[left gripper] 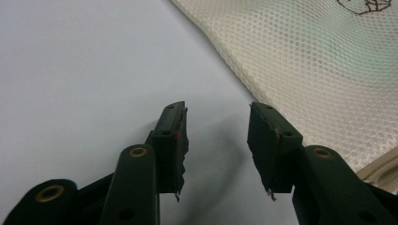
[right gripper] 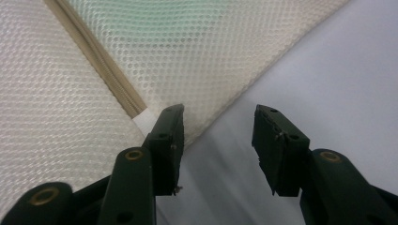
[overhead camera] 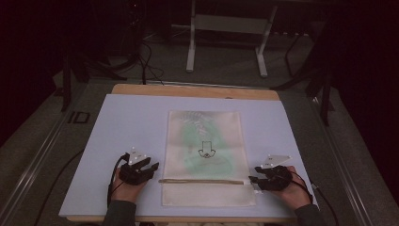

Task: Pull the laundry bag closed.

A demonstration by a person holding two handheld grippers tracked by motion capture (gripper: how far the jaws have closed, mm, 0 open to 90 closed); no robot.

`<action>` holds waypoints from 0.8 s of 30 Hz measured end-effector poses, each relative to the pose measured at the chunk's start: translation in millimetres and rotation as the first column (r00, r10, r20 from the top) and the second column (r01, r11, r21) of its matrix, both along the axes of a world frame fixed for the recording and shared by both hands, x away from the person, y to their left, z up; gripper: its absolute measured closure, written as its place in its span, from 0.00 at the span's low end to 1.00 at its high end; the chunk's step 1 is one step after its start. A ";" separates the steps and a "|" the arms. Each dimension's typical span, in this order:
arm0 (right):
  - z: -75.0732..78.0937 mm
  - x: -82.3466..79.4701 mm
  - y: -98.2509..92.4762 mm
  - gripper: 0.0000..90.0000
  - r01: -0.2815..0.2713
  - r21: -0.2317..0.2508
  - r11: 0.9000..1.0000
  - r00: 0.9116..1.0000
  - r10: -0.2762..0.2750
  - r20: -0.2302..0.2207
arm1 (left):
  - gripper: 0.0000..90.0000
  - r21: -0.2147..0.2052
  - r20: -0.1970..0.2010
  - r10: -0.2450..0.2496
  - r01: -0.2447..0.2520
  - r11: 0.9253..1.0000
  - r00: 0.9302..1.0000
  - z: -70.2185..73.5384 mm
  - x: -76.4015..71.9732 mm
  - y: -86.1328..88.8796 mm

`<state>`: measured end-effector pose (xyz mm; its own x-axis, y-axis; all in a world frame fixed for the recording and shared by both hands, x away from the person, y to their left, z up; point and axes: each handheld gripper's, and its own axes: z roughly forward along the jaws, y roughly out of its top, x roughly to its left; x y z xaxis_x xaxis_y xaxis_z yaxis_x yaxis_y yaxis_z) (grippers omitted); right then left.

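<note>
You've got one mesh bag (overhead camera: 204,155) between your two grippers, left (overhead camera: 154,167) and right (overhead camera: 252,179), both jaws wide open, gripping nothing, tips at its edges.

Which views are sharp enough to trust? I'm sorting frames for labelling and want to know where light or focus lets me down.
High view: soft and grainy, the room dark around the lit white mat; the mesh bag shows faintly. Left gripper view: the weave is crisp, the left gripper casts a soft shadow, and its near parts blur. Right gripper view: the zipper and weave by the right gripper are clear, with no glare.
</note>
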<state>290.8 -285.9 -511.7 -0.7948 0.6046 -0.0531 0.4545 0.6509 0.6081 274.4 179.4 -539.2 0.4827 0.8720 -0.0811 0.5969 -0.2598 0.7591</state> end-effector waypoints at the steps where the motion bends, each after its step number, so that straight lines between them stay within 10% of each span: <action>1: 0.3 -0.5 0.7 0.60 -0.005 0.002 1.000 1.000 0.005 -0.005 | 0.62 -0.002 0.002 -0.001 0.001 1.000 1.000 -0.1 0.1 0.1; 24: 22.7 3.5 26.7 0.60 -0.134 -0.078 0.988 0.991 0.134 -0.010 | 0.64 0.008 0.011 -0.010 0.010 1.000 1.000 -0.9 0.6 -0.3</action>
<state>294.3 -259.3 -489.0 -0.8688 0.4864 -0.0920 0.3626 0.7519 0.5506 274.9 179.0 -540.2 0.4925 0.8675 -0.0691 0.5855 -0.2716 0.7638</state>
